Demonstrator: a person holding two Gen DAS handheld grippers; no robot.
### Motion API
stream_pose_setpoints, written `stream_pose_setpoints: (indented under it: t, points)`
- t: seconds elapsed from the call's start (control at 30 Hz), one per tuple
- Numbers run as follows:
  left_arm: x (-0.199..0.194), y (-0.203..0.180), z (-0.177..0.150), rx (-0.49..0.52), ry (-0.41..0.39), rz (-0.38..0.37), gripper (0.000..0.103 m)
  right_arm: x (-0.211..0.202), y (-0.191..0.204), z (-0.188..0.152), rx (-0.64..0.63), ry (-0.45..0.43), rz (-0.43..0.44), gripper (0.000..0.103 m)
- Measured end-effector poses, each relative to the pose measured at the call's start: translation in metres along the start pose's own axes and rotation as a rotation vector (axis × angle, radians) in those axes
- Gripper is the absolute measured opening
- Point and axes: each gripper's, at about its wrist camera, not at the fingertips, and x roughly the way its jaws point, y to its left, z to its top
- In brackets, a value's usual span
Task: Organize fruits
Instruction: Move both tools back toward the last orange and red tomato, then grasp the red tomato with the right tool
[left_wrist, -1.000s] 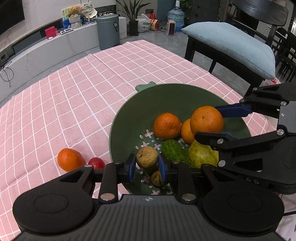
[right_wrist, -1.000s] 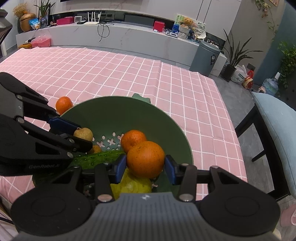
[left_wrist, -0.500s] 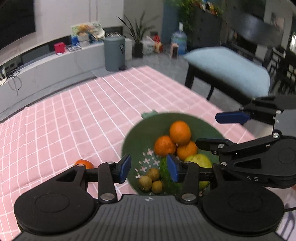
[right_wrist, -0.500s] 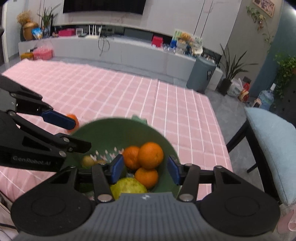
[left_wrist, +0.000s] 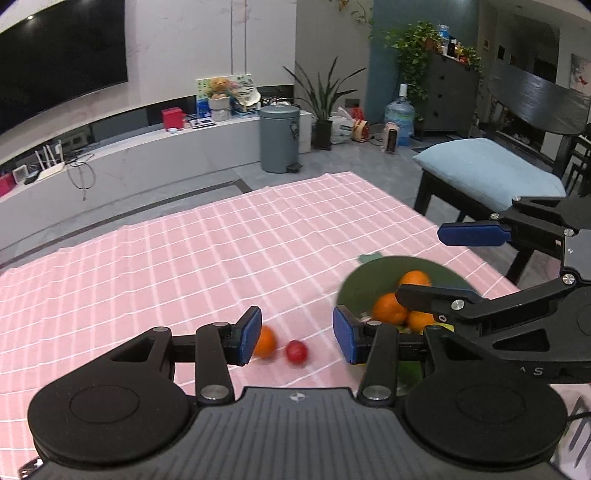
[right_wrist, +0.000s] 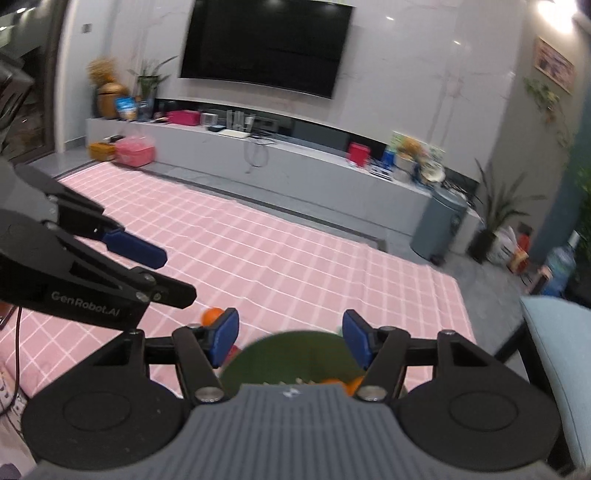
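Mostly done, not finished. Green bowl (left_wrist: 354, 286) on the pink checked tablecloth (left_wrist: 184, 258), already loaded: three oranges (left_wrist: 388, 314) visible inside, piled together, plus something yellow-green underneath, mostly hidden behind the right gripper. In the right wrist view only the bowl's rim (right_wrist: 280, 341) and slivers of orange showing, rest blocked by the gripper body.

Still out on the cloth: one orange (left_wrist: 266, 342) and one small red fruit (left_wrist: 296, 352), just beside each other, left of the bowl and apart from it. Slightly blurred; red one too small to identify. Same loose orange peeking past the left finger in the right wrist view (right_wrist: 211, 316).

Left gripper (left_wrist: 297, 332): jaws partly apart, nothing between the pads, nothing held. Loose fruits seen through the gap but lying on the cloth below, no contact.

Right gripper (right_wrist: 290, 334): jaws just been opening further, partly apart, empty, above the bowl's near side. Also visible in the left wrist view (left_wrist: 454, 266), fingers spread, clear of the fruit.

Remaining, by judgement: pick up the two loose fruits, drop in bowl. Left gripper the nearer one for that.
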Motion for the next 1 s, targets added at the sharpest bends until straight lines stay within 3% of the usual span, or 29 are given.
stream_pose_setpoints:
  t: [0.2,0.4,0.8,1.0]
  points:
    - [0.002,0.021,-0.014,-0.018,0.028,0.028,0.053,0.017,0.023,0.008,-0.097,0.014,0.082,0.057]
    - [0.015,0.044,-0.030,-0.058,0.076,0.030,0.053,0.041,0.035,0.011,-0.184,0.082,0.147,0.047]
    - [0.048,0.071,-0.049,-0.103,0.136,-0.019,0.053,0.103,0.039,0.014,-0.268,0.263,0.244,0.038]
    - [0.067,0.073,-0.056,-0.105,0.166,-0.060,0.052,0.134,0.043,0.010,-0.319,0.343,0.280,0.028]
